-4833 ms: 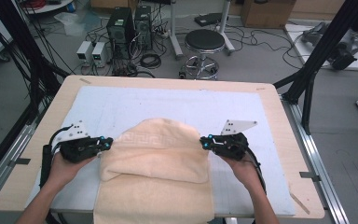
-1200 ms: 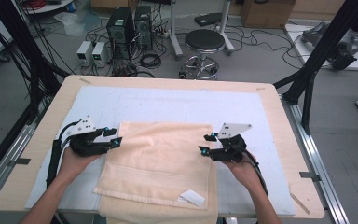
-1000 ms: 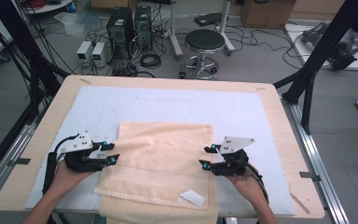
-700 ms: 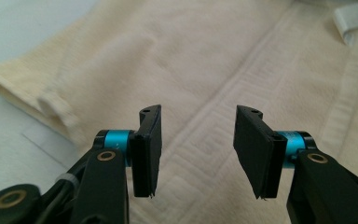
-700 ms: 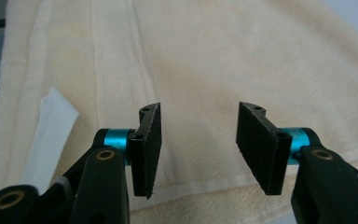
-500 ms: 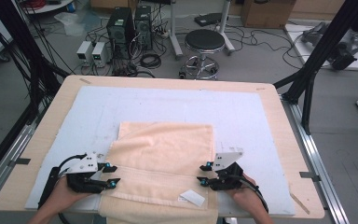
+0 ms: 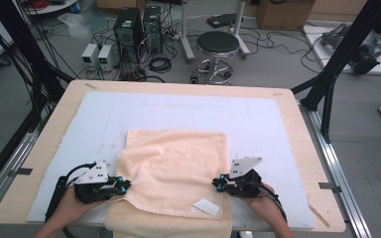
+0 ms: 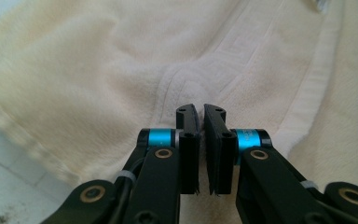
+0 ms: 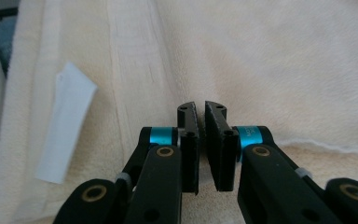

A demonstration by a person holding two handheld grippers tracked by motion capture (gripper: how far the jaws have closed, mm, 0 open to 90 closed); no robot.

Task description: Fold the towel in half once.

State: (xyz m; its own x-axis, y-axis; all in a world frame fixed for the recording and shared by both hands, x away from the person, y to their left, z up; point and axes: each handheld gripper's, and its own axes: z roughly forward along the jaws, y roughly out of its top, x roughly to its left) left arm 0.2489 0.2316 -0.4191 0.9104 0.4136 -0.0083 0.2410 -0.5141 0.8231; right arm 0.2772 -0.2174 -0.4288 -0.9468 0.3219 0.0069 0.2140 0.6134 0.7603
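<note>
Towel [image 7: 173,168] pinched by left tongs [image 7: 123,188] and right tongs [image 7: 217,184]

The towel [image 7: 173,168] was pale cream terry cloth, folded over on itself and lying flat at the near middle of the tabletop [image 7: 297,129]. Its lower layer hung over the near edge. A woven band ran along its near part, beside a white label [image 7: 206,207].
</note>
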